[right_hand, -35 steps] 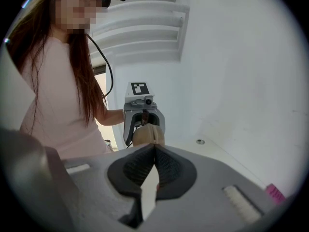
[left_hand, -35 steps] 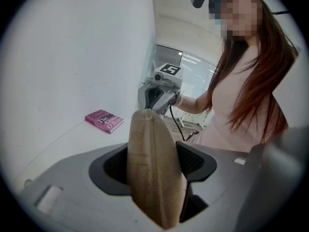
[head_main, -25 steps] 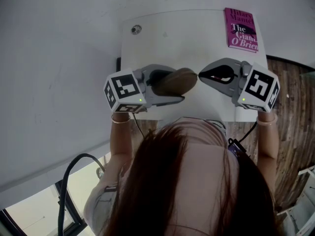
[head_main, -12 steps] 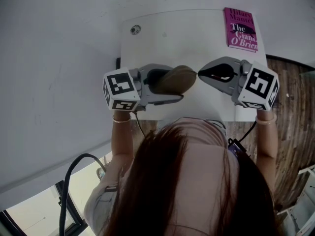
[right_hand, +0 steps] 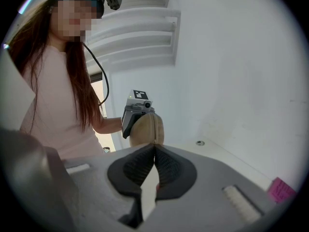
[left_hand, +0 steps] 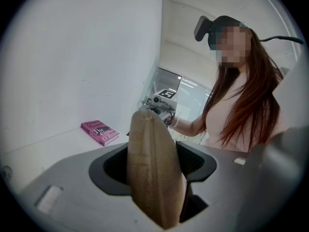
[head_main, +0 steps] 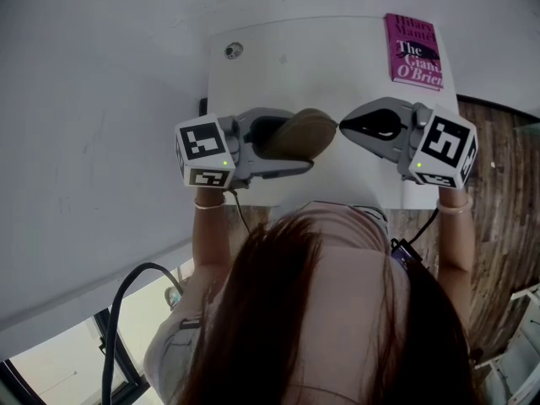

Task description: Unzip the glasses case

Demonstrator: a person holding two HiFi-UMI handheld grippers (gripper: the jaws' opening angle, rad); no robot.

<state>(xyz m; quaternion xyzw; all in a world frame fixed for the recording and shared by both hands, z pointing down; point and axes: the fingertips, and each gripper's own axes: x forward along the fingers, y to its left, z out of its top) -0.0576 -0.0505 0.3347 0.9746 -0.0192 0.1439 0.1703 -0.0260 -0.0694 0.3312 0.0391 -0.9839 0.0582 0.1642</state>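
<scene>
The left tool (head_main: 291,146) is grasping the tan, oval fabric glasses case (head_main: 310,132) across its body. In the left gripper view the case is standing on edge between the two black ribbed pads, with its stitched seam running up the narrow side that is facing the camera. The case is sitting over the near half of the white rectangular bench (head_main: 278,74), and its free end is pointing across at the other tool.

The right tool (head_main: 342,127) is clenched. In the right gripper view its two dark ribbed pads are meeting along a single line with no gap showing between them. Their tips are sitting right at the rounded free end of the case, where the seam is coming round. Whether they are pinching the zipper pull there is too small to tell.

Both tools are lying roughly level and facing one another, tip to tip, with the case bridging the space between them. The person's hands are holding them from below the marker cubes.

A pink paperback book (head_main: 413,49) is lying flat at the far right corner of the bench, well apart from the tools. A small round metal fitting (head_main: 234,51) is sitting near the far left corner.
</scene>
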